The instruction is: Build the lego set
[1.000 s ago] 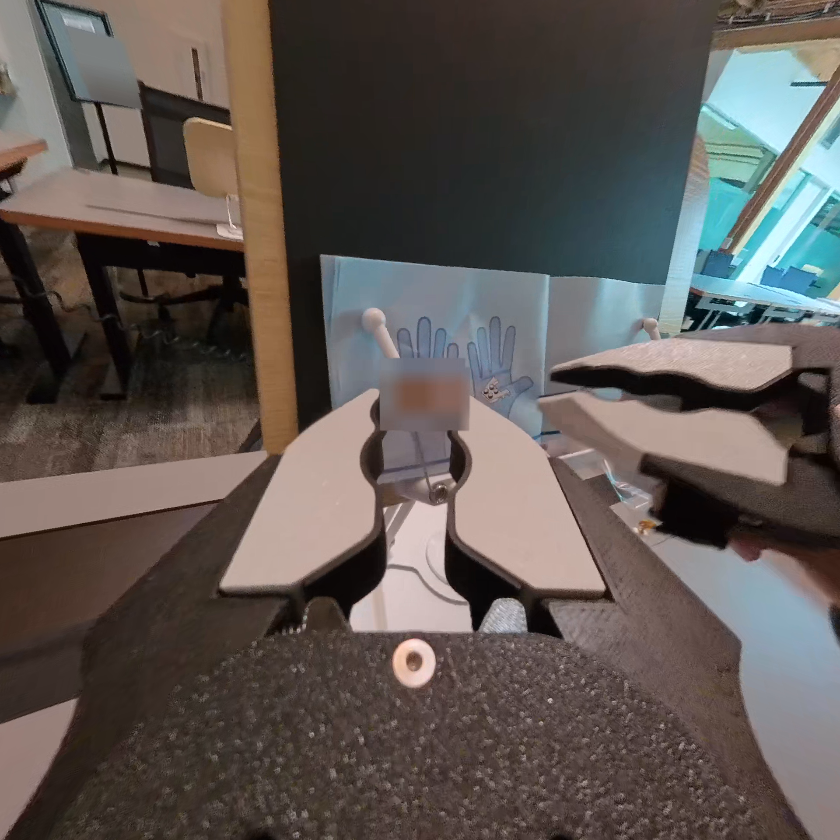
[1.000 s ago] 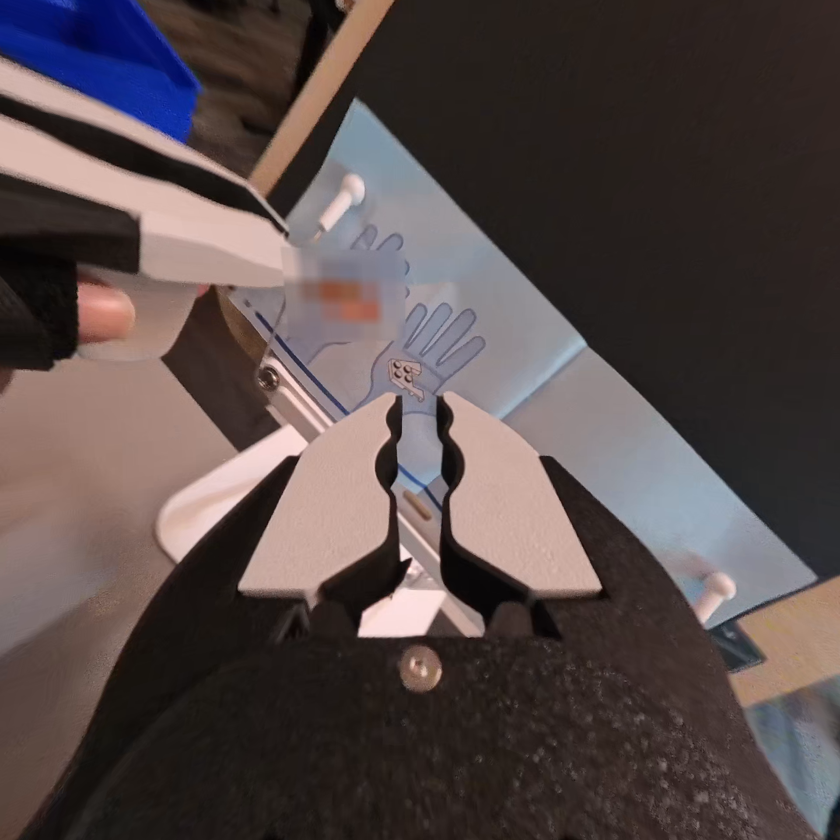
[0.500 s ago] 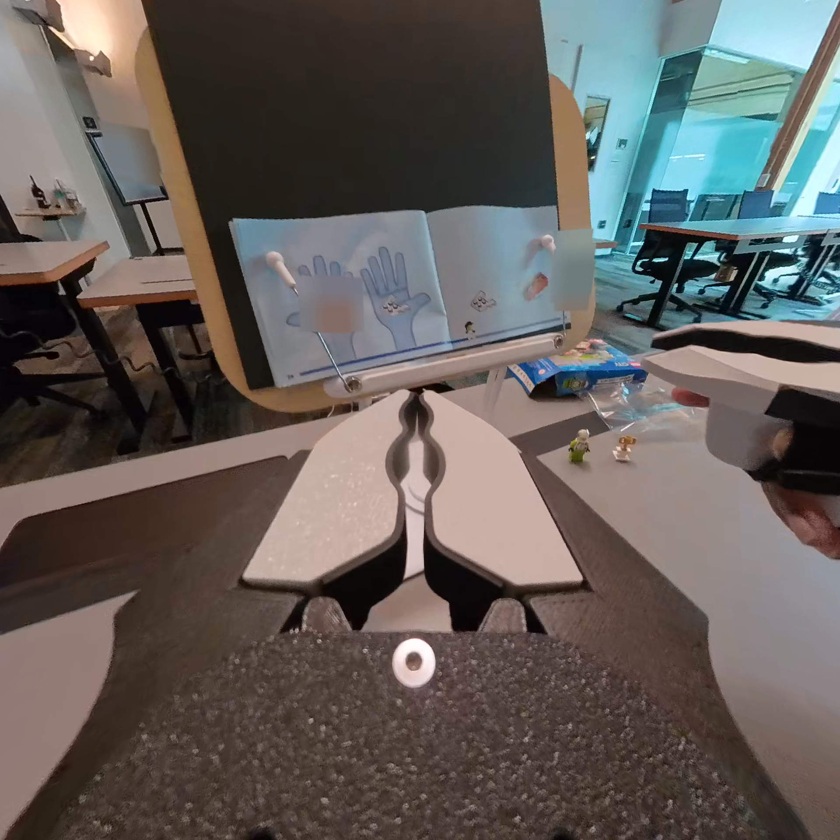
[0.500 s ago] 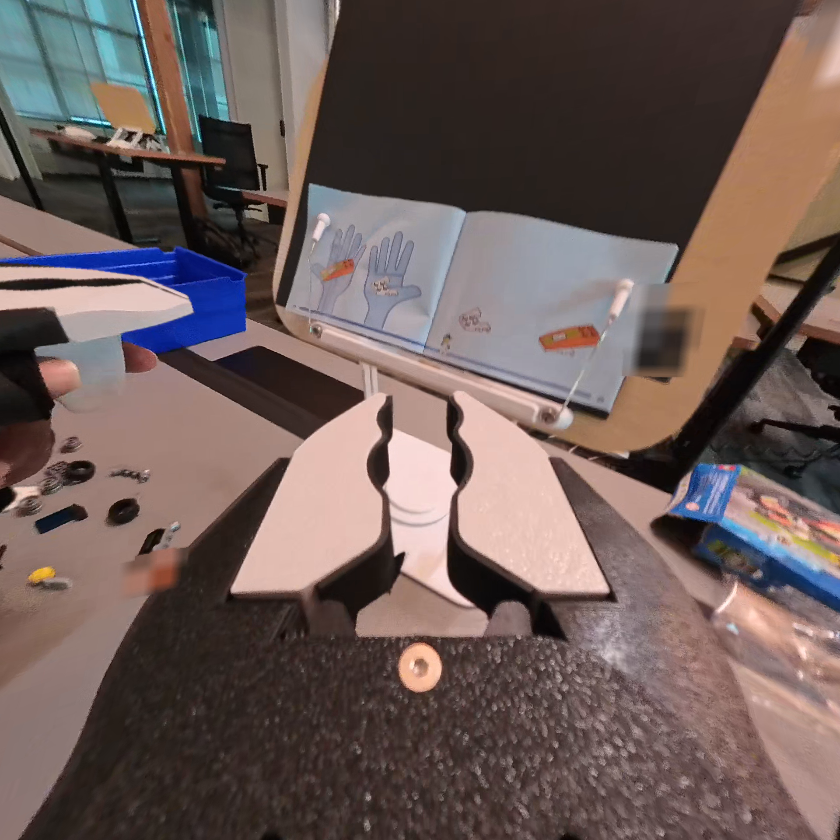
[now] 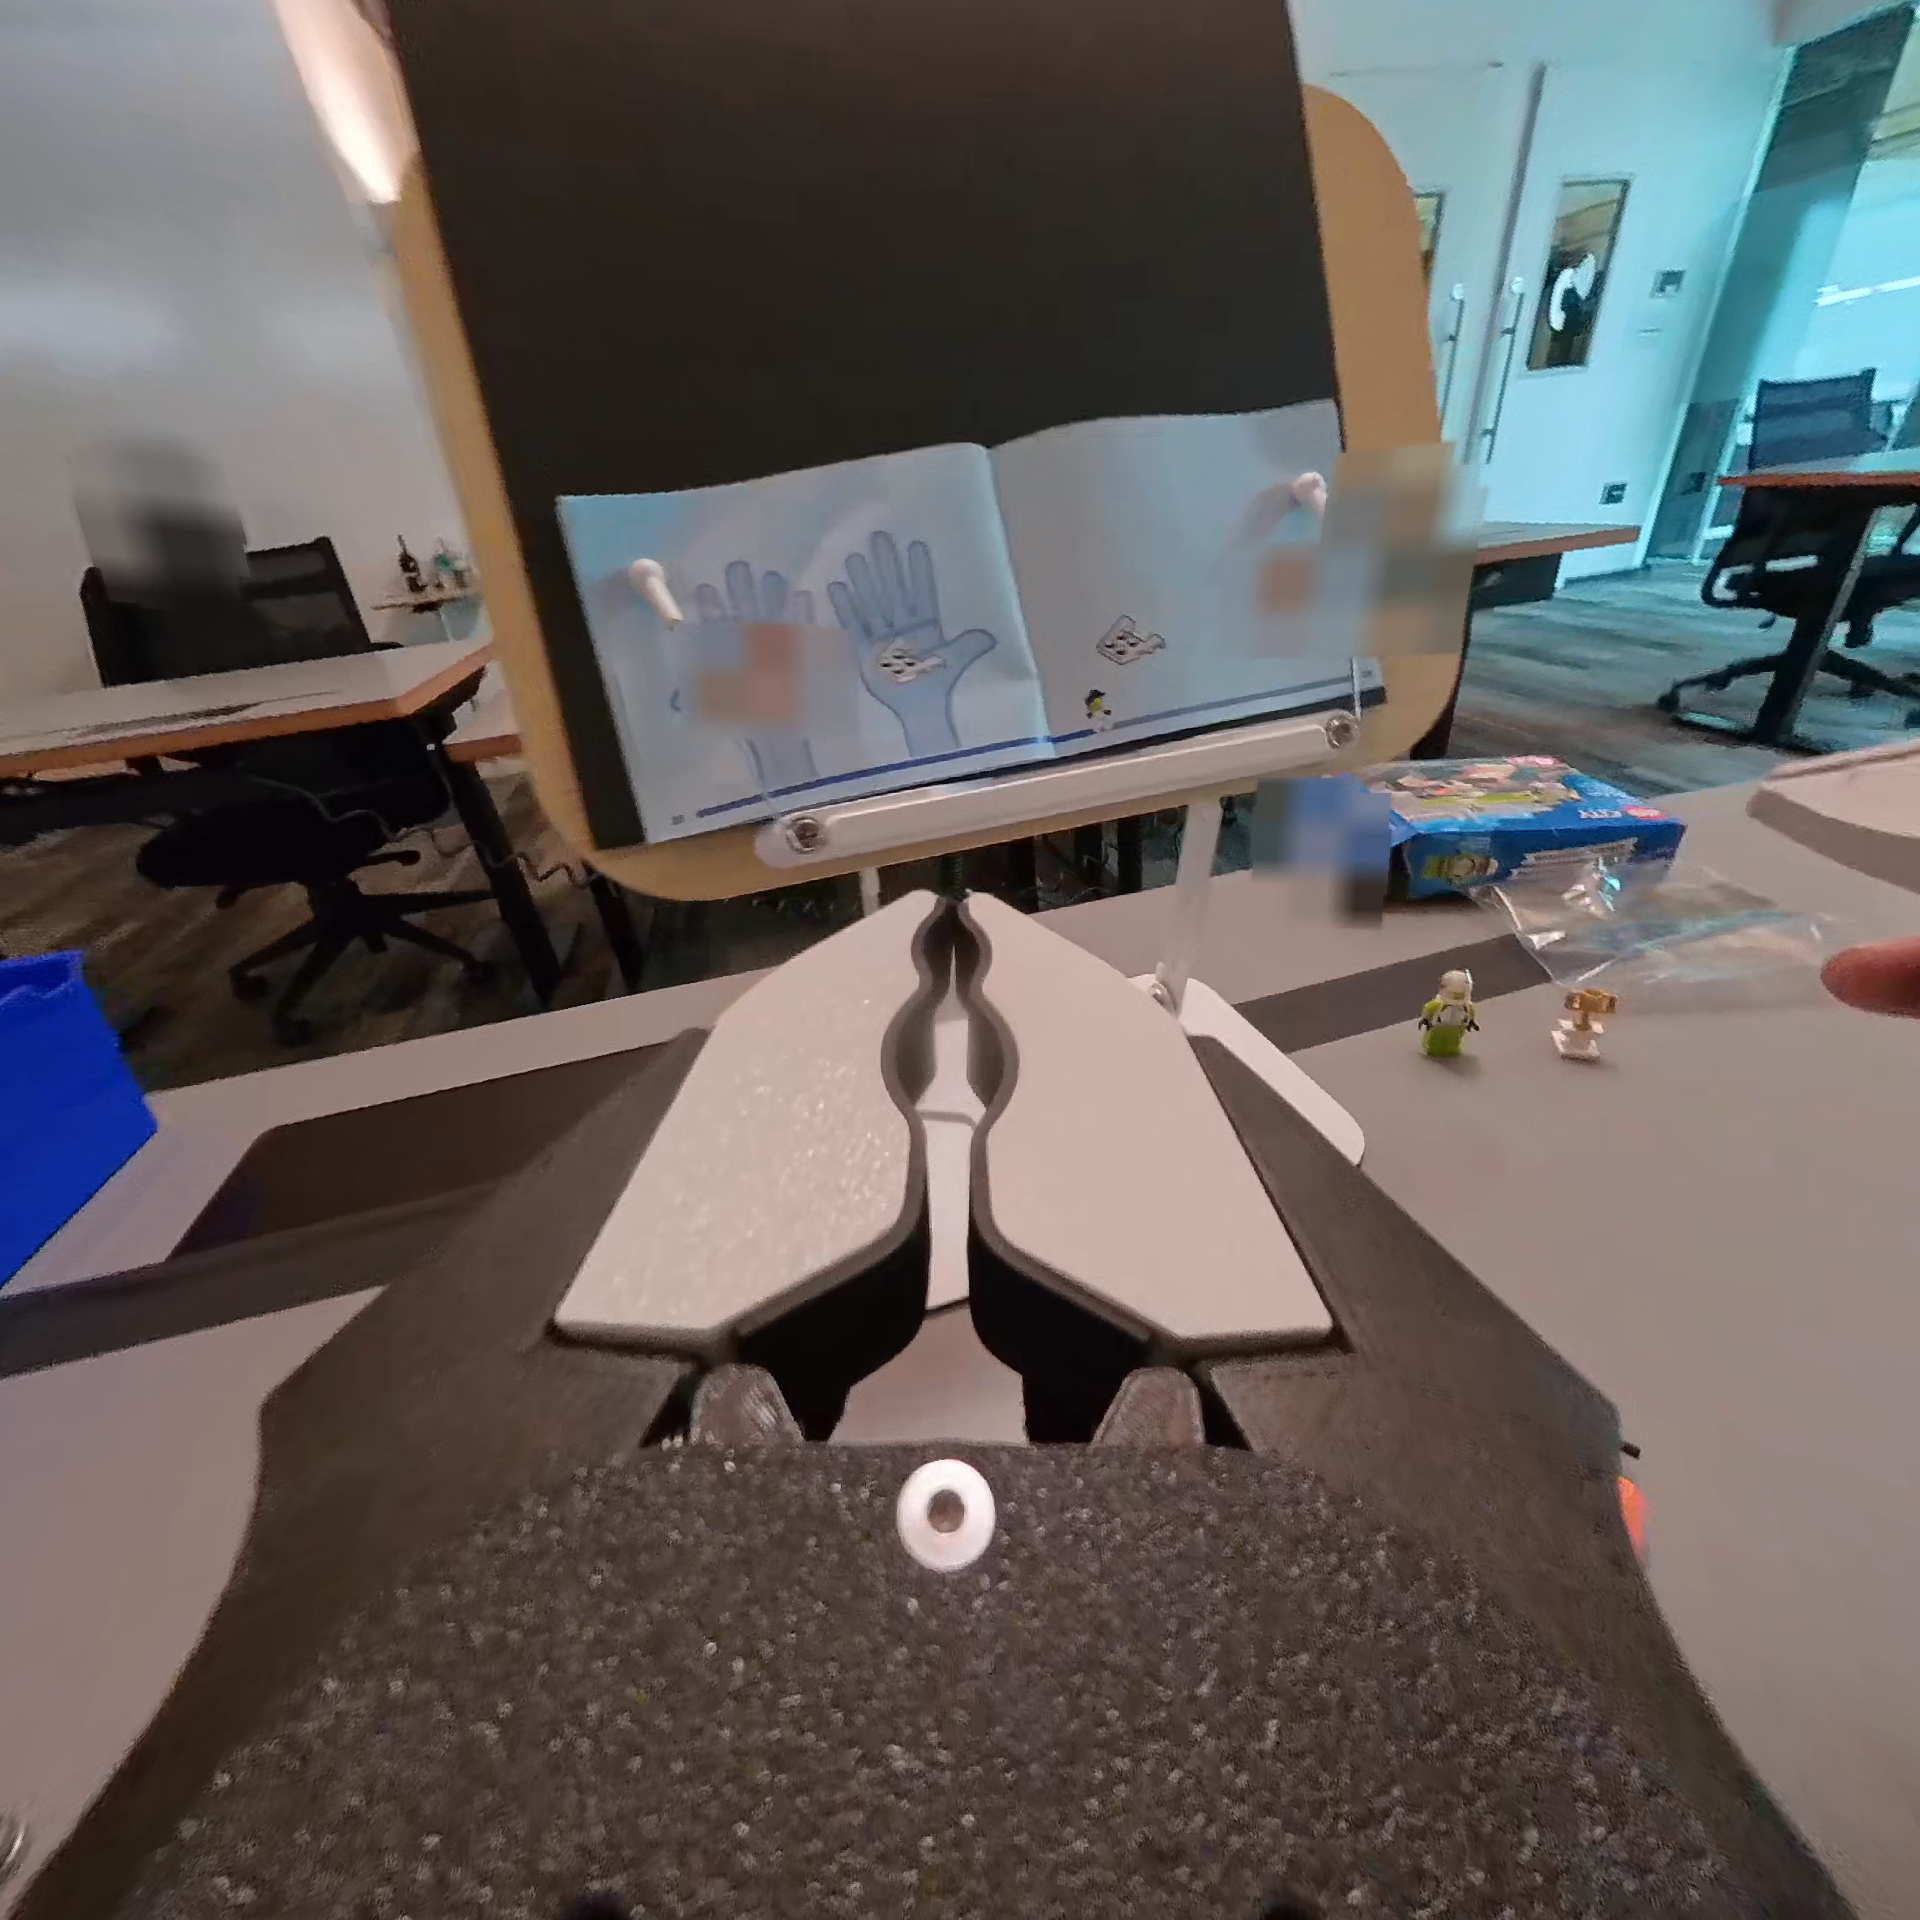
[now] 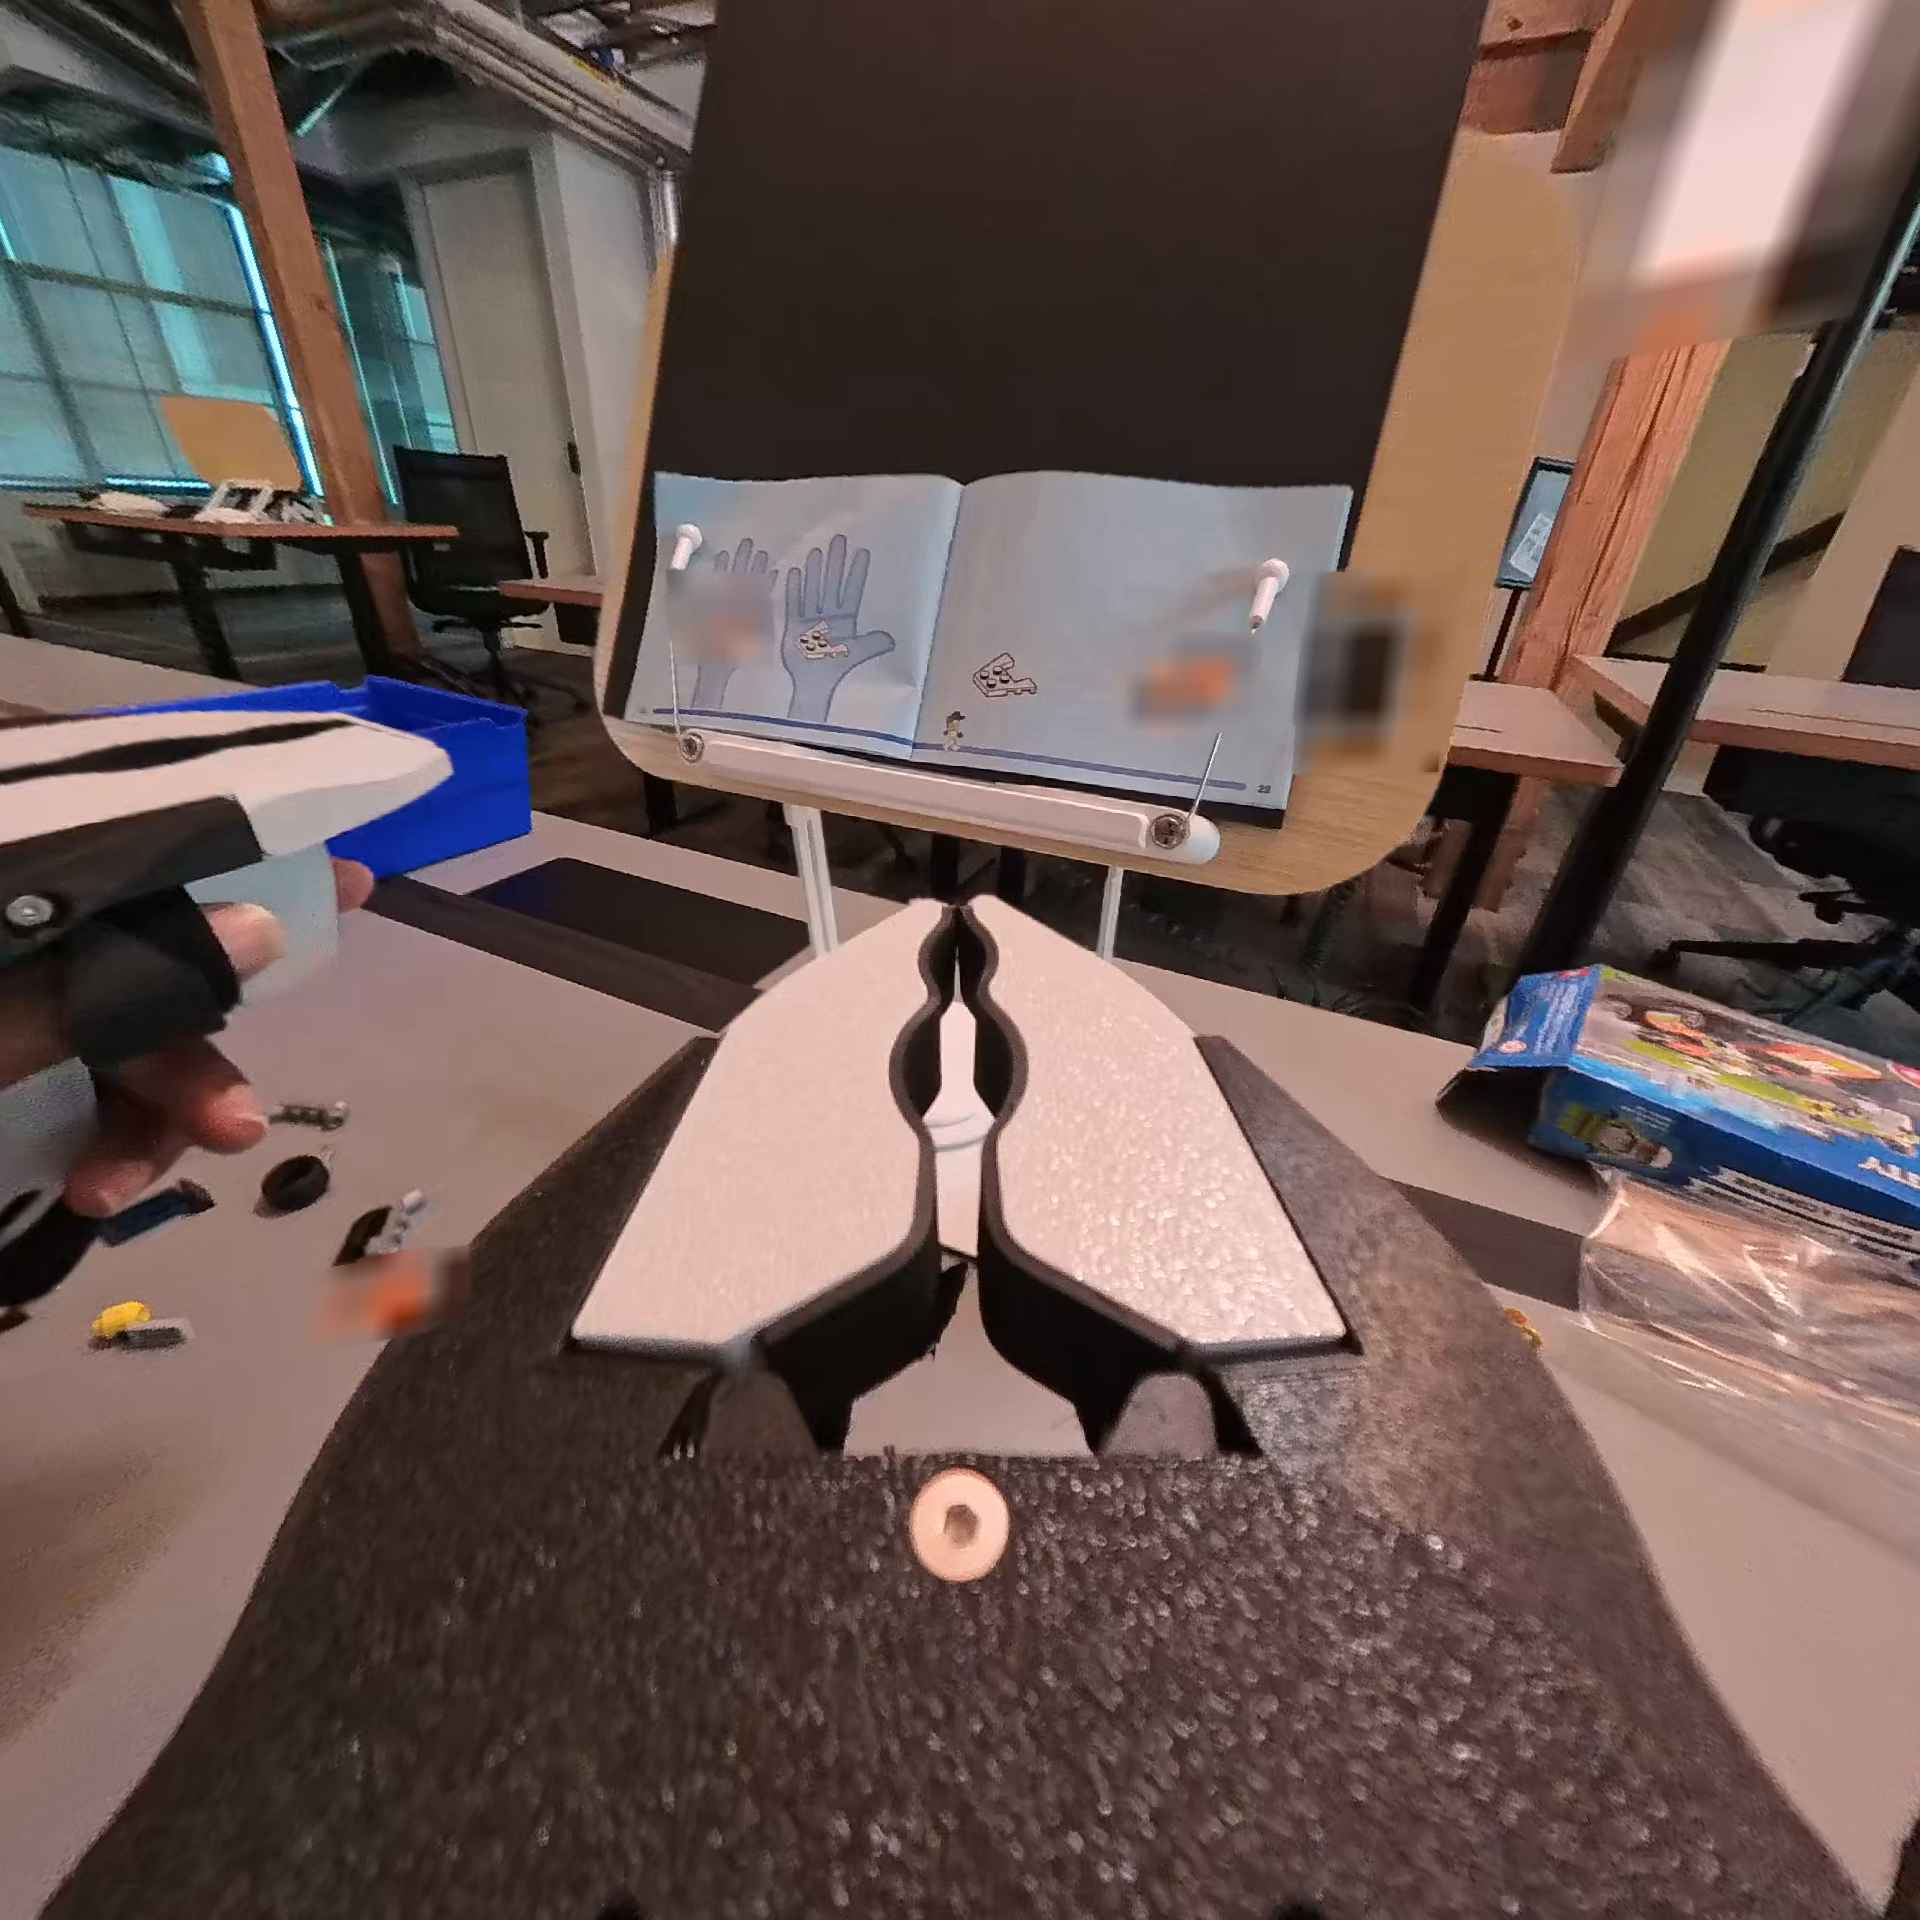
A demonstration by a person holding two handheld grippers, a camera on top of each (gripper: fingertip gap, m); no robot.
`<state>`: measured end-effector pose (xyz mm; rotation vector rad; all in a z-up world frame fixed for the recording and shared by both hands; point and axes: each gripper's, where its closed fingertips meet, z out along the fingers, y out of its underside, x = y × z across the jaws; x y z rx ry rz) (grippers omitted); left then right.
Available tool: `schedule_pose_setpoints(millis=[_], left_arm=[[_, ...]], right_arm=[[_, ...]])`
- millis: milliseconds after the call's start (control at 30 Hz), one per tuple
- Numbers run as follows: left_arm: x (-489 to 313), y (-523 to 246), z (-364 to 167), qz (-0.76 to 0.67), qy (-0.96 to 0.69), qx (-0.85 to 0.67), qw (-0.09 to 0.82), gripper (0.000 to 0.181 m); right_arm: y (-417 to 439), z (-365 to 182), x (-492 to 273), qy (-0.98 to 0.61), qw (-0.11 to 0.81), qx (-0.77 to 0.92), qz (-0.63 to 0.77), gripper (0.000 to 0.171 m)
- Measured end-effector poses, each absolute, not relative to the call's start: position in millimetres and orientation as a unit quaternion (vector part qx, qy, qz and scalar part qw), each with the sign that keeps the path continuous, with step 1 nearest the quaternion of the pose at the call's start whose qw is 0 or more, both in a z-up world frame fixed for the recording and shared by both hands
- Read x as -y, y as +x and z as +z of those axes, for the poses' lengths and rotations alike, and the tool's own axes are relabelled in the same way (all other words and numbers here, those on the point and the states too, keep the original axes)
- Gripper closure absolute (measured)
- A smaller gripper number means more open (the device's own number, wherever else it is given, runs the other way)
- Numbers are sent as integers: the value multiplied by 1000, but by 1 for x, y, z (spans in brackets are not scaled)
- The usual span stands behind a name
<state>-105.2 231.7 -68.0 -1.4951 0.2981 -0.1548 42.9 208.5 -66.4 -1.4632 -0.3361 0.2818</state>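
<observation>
Grey fingers of the left gripper (image 5: 953,914) were pressed together on nothing, facing the open booklet (image 5: 977,623) at the table's far edge, and in the right wrist view the right gripper (image 6: 956,920) was also closed and empty, so I think reading came first, then picking from the loose lego pieces (image 6: 301,1179) by the left edge.

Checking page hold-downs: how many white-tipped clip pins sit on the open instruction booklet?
2: one white-tipped clip pin on the booklet's left page, one on its right page. None seem hidden.
</observation>
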Motion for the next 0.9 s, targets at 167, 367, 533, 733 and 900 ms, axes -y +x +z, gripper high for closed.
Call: schedule_pose_setpoints(millis=[167,367,533,733,900], left_arm=[[-231,-96,-77,-31,-667,-169,724,181],[-229,-102,-89,-50,-680,-162,714,181],[-231,-100,-104,-74,-690,-160,702,181],[-232,-103,-86,-58,-680,-152,715,181],[-233,-111,-64,-35,-673,-132,727,181]], right_arm=[[46,-70,-209,-653,731,153,123,171],[46,-73,-208,-643,738,173,112,171],[40,-78,-207,-638,738,188,115,171],[31,-85,-207,-642,732,192,122,171],[36,-71,-205,-639,743,165,112,171]])
